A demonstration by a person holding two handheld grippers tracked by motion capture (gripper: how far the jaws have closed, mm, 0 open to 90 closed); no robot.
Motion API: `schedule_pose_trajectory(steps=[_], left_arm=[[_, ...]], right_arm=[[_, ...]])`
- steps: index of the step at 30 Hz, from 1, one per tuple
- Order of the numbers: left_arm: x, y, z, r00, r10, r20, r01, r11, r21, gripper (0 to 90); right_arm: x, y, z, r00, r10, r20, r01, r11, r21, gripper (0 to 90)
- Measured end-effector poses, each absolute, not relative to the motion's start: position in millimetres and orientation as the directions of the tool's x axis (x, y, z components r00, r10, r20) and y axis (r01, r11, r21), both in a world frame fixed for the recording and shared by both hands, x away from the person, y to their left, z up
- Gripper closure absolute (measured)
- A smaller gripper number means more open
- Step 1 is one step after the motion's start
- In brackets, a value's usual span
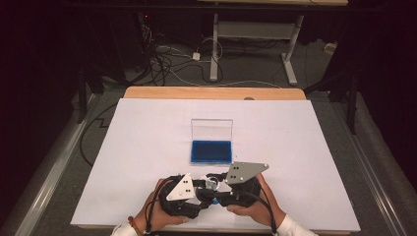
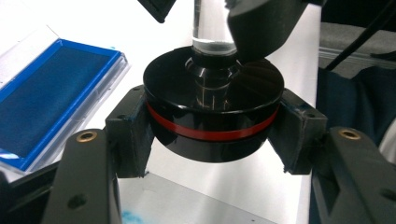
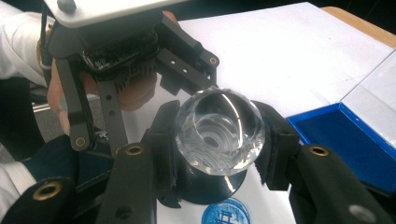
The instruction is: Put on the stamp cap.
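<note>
At the near edge of the white counter [image 1: 147,147], seen from the high view, the left tool [image 1: 199,189] and right tool [image 1: 221,186] meet nose to nose, each in one of the person's hands, with a small stamp [image 1: 212,183] between them. Just beyond them lies an open blue case [image 1: 211,151], its clear lid standing up behind it.

Along the left tool's own view, its two pads are clenched on the stamp's black round base [image 2: 215,112], which carries a red band around its rim. A dark stem rises from the middle of the base into a clear handle [image 2: 212,28]. The blue case [image 2: 51,98] lies at the left.

Along the right tool's view, its pads grasp the clear faceted handle [image 3: 218,133] from both sides, with the black base showing below it. A blue round print [image 3: 226,212] marks the counter just beneath. The left tool [image 3: 187,79] and its hand sit behind, and the blue case [image 3: 345,135] is at the right.
</note>
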State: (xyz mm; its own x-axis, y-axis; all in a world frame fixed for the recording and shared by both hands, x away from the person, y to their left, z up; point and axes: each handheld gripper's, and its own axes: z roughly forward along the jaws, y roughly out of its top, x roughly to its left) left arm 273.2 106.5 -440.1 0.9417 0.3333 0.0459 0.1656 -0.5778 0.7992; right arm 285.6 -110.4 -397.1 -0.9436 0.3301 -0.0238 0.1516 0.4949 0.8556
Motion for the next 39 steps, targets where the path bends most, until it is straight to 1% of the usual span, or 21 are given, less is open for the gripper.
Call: schedule_pose_trajectory(steps=[1, 2, 5, 9, 11, 12, 14, 16, 19, 20, 22, 23, 25, 26, 30, 31, 33, 35, 36, 37, 39], left_arm=[[272, 106, -439, 0.941, 0.335, 0.049, 0.164, -0.576, 0.801, 36.5], [272, 106, -439, 0.945, 0.326, 0.033, 0.170, -0.574, 0.801, 36.5], [272, 106, -438, 0.948, 0.317, 0.020, 0.174, -0.571, 0.802, 36.5], [273, 106, -438, 0.947, 0.319, 0.032, 0.169, -0.581, 0.796, 36.4], [274, 107, -437, 0.949, 0.316, 0.009, 0.183, -0.572, 0.799, 36.3], [273, 107, -436, 0.949, 0.315, 0.023, 0.174, -0.581, 0.795, 36.3], [275, 109, -436, 0.951, 0.309, -0.013, 0.194, -0.562, 0.804, 36.3], [275, 108, -436, 0.951, 0.310, -0.002, 0.187, -0.570, 0.800, 36.3], [275, 109, -434, 0.951, 0.309, -0.009, 0.190, -0.563, 0.804, 36.2], [276, 110, -433, 0.952, 0.305, -0.026, 0.200, -0.556, 0.807, 36.2], [275, 110, -433, 0.952, 0.306, -0.019, 0.195, -0.557, 0.807, 36.2], [276, 110, -433, 0.953, 0.302, -0.041, 0.209, -0.548, 0.810, 36.1], [276, 110, -432, 0.952, 0.304, -0.041, 0.208, -0.543, 0.814, 36.2], [277, 111, -432, 0.952, 0.300, -0.059, 0.219, -0.534, 0.817, 36.1], [278, 112, -432, 0.951, 0.300, -0.080, 0.235, -0.527, 0.817, 36.1], [278, 112, -432, 0.952, 0.299, -0.067, 0.226, -0.536, 0.813, 36.1], [279, 113, -433, 0.950, 0.296, -0.102, 0.248, -0.516, 0.820, 36.0], [278, 112, -431, 0.953, 0.296, -0.059, 0.220, -0.548, 0.807, 36.0], [279, 112, -432, 0.953, 0.293, -0.081, 0.234, -0.535, 0.812, 36.0], [278, 111, -432, 0.954, 0.296, -0.054, 0.218, -0.556, 0.802, 36.0], [279, 112, -431, 0.954, 0.290, -0.071, 0.228, -0.552, 0.802, 35.9]], right_arm=[[285, -111, -397, -0.945, 0.328, -0.023, 0.148, 0.489, 0.859, 56.6], [285, -112, -396, -0.946, 0.324, -0.023, 0.145, 0.486, 0.862, 56.6], [281, -110, -394, -0.949, 0.310, -0.059, 0.110, 0.499, 0.860, 56.7], [279, -108, -396, -0.947, 0.309, -0.087, 0.086, 0.504, 0.859, 56.6], [278, -108, -396, -0.947, 0.307, -0.098, 0.077, 0.511, 0.856, 56.7], [277, -108, -396, -0.946, 0.308, -0.102, 0.074, 0.509, 0.858, 56.7], [276, -107, -395, -0.948, 0.296, -0.119, 0.055, 0.519, 0.853, 56.7], [276, -107, -395, -0.947, 0.301, -0.113, 0.060, 0.510, 0.858, 56.7], [276, -108, -395, -0.945, 0.303, -0.126, 0.048, 0.509, 0.860, 56.8], [275, -108, -395, -0.944, 0.304, -0.131, 0.044, 0.507, 0.861, 56.8], [275, -109, -394, -0.944, 0.307, -0.124, 0.046, 0.494, 0.868, 56.8], [275, -108, -394, -0.943, 0.306, -0.135, 0.038, 0.499, 0.866, 56.8], [274, -108, -394, -0.943, 0.306, -0.134, 0.038, 0.499, 0.866, 56.8], [274, -108, -394, -0.940, 0.312, -0.139, 0.035, 0.492, 0.870, 56.8], [276, -109, -394, -0.941, 0.311, -0.134, 0.039, 0.492, 0.870, 57.1], [276, -110, -395, -0.938, 0.321, -0.131, 0.045, 0.486, 0.873, 57.1], [276, -110, -396, -0.939, 0.317, -0.134, 0.043, 0.494, 0.868, 57.2], [277, -111, -396, -0.940, 0.317, -0.128, 0.045, 0.488, 0.872, 57.2], [275, -110, -396, -0.938, 0.311, -0.151, 0.027, 0.502, 0.865, 57.2], [276, -111, -396, -0.939, 0.316, -0.136, 0.040, 0.494, 0.869, 57.2], [275, -110, -398, -0.938, 0.310, -0.154, 0.025, 0.506, 0.862, 57.3]])
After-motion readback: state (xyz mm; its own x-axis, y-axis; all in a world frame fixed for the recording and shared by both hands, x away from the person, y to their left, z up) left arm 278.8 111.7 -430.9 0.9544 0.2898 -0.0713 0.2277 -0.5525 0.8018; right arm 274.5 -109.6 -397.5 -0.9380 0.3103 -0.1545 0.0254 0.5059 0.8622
